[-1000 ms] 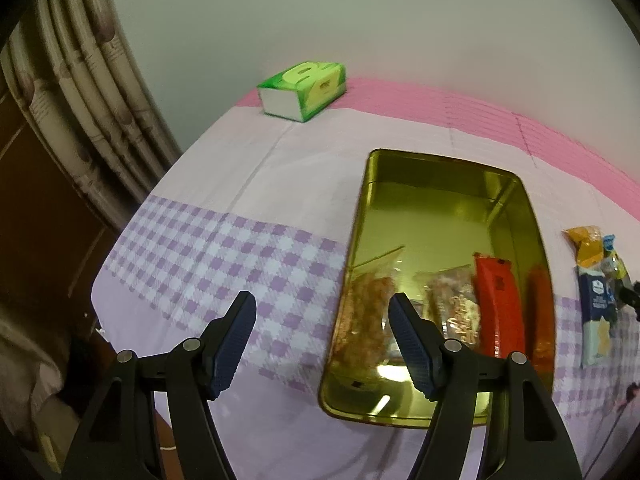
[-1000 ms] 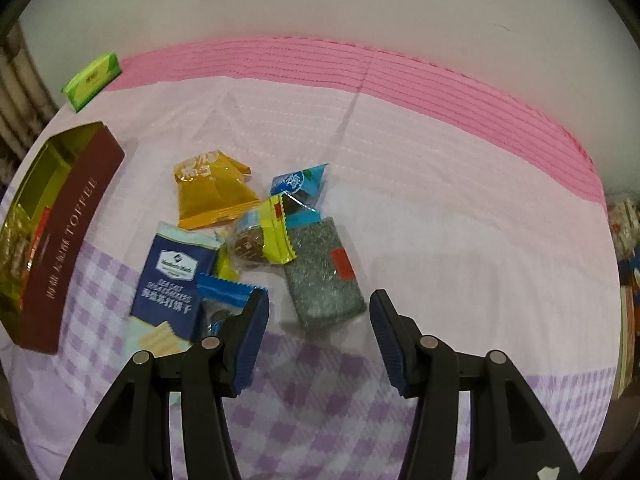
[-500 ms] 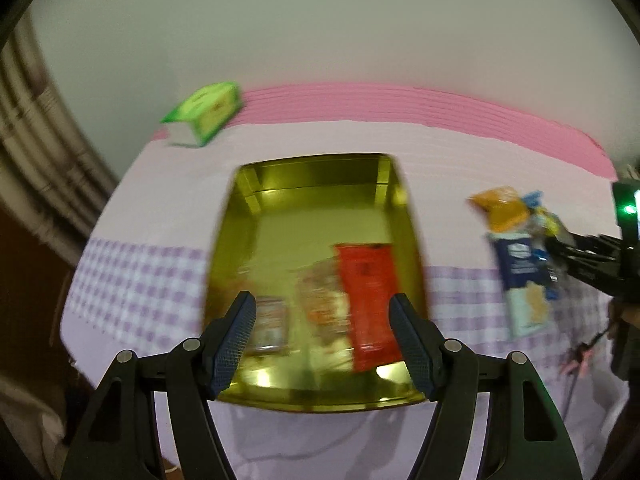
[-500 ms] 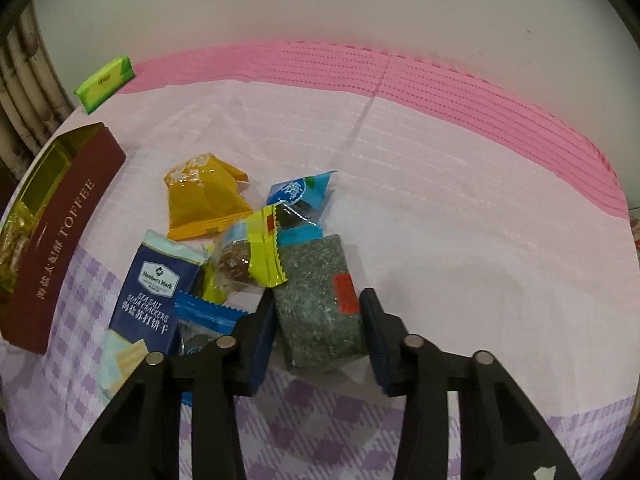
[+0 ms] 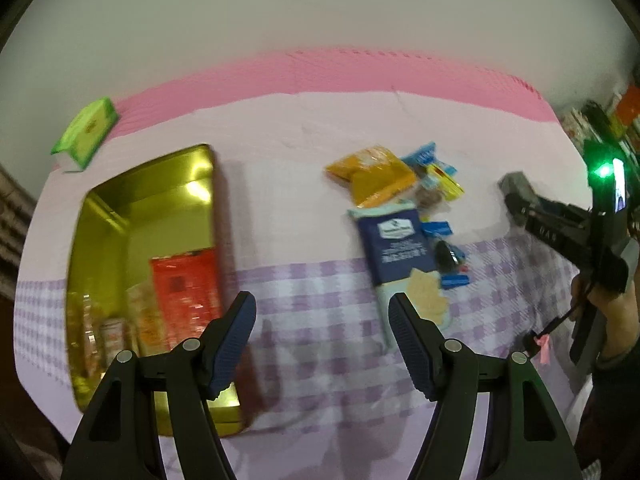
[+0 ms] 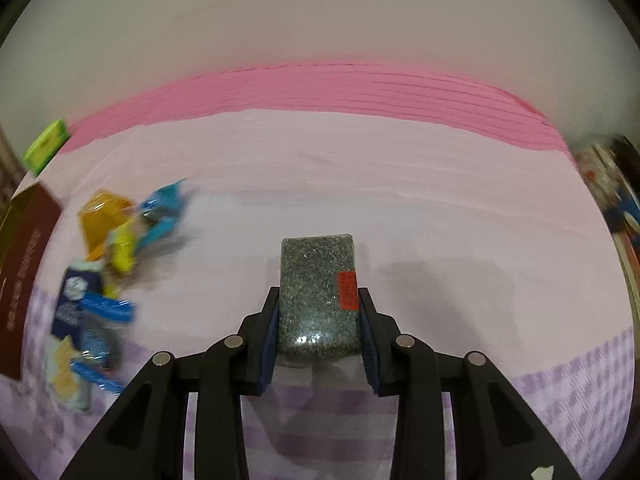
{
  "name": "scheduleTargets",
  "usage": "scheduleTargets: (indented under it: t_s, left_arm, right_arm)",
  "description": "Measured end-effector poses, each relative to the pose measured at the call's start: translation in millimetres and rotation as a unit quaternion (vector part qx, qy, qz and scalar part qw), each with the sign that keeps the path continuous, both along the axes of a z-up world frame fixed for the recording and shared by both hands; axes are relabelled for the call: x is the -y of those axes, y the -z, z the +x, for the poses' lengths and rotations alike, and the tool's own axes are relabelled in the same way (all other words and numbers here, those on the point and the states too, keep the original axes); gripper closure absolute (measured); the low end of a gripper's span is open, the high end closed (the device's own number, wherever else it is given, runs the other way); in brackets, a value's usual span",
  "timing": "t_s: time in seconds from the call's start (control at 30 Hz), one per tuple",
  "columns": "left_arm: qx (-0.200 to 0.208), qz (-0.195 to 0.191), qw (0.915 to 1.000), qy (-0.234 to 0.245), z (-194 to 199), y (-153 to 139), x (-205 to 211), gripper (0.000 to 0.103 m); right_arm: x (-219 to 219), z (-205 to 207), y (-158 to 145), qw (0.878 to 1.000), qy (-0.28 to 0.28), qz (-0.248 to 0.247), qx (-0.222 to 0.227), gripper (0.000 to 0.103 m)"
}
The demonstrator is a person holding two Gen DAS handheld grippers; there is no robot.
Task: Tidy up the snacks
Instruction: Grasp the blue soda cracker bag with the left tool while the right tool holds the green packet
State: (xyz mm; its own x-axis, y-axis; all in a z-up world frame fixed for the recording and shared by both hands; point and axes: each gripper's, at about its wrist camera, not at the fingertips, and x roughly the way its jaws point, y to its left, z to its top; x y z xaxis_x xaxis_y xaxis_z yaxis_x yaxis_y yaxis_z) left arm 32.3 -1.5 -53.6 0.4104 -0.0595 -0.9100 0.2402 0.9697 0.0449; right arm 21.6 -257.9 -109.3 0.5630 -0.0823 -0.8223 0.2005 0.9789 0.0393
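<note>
- Right gripper (image 6: 319, 332): pads clamped on both long sides of a grey speckled snack block (image 6: 318, 300) with a red label, lifted clear of the tablecloth (image 6: 440, 220); block's near end hidden between the fingers.
- Left gripper (image 5: 322, 340): jaws apart, nothing between them.
- Gold tin (image 5: 100, 216): left on the cloth, holds a red packet (image 5: 186, 292); other packets blurred.
- Snack pile (image 5: 404, 216): right of the tin; blue cracker pack (image 5: 398, 244) readable, small wrappers smeared.
- Green tissue box (image 5: 86, 132): far left corner.
</note>
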Motion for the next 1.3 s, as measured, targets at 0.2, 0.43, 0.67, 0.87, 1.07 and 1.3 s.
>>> scheduleTargets:
  t_s: [0.2,0.43,0.67,0.87,1.07,1.3]
  left_arm:
    - [-0.02,-0.02,0.9996,-0.005,18,19,20,0.034]
    - [-0.051,-0.034,0.998,-0.017,43,39,38,0.034]
    - [-0.069,-0.022,0.9972,-0.017,55,57,59,0.034]
    - [-0.075,0.009,0.9968,-0.024,64,72,67,0.034]
    - [-0.071,0.021,0.997,-0.022,63,73,66,0.034]
    - [-0.063,0.017,0.9977,-0.014,49,73,54,0.042]
  right_arm:
    - [6,-6,3,0.999,0.023,-0.008,0.023,0.07]
    - [-1,-7,5,0.999,0.024,-0.01,0.032,0.07]
    - [1,-6,5,0.999,0.023,-0.007,0.032,0.069]
    - [3,-7,6,0.999,0.023,-0.007,0.033,0.069]
    - [3,-7,6,0.999,0.021,-0.005,0.033,0.068]
    - [2,-7,6,0.999,0.02,-0.006,0.033,0.068]
